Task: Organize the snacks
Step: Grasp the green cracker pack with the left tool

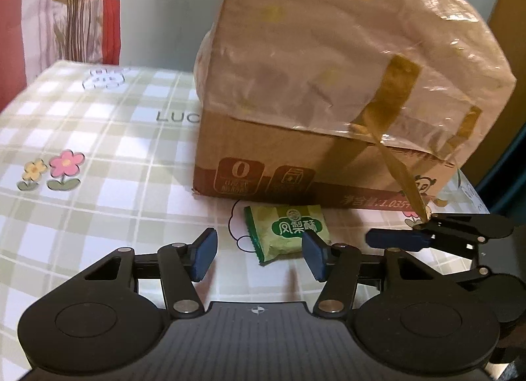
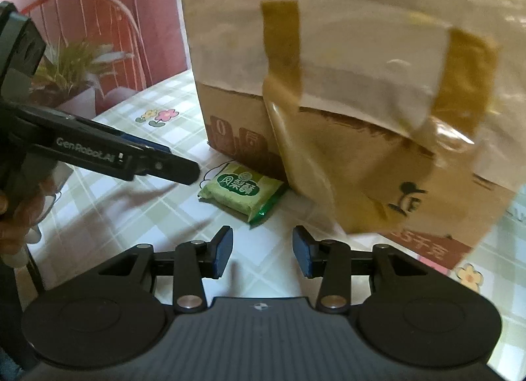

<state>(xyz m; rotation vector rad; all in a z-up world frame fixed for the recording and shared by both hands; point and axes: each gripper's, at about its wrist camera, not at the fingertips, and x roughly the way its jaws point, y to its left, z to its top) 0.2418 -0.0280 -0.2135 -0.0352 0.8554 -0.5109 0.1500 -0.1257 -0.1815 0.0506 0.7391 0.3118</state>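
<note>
**Box walls off the far side**

My left tongs (image 1: 259, 254) have bare tablecloth (image 1: 98, 183) to their left. Ahead, the box (image 1: 296, 157) blocks the way; its loose tape (image 2: 296, 164) hangs before my right tongs (image 2: 263, 252).

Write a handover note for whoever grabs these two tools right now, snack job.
Left tool: open, empty, just short of the green foil-wrapped pastry packet.
Right tool: open, empty, near the loose tape strip on the box.
The packet lies flat on the checked tablecloth, against the plastic-covered brown cardboard box.
Done: nothing visibly sorted.
Left: pick up the packet and put it away.
</note>
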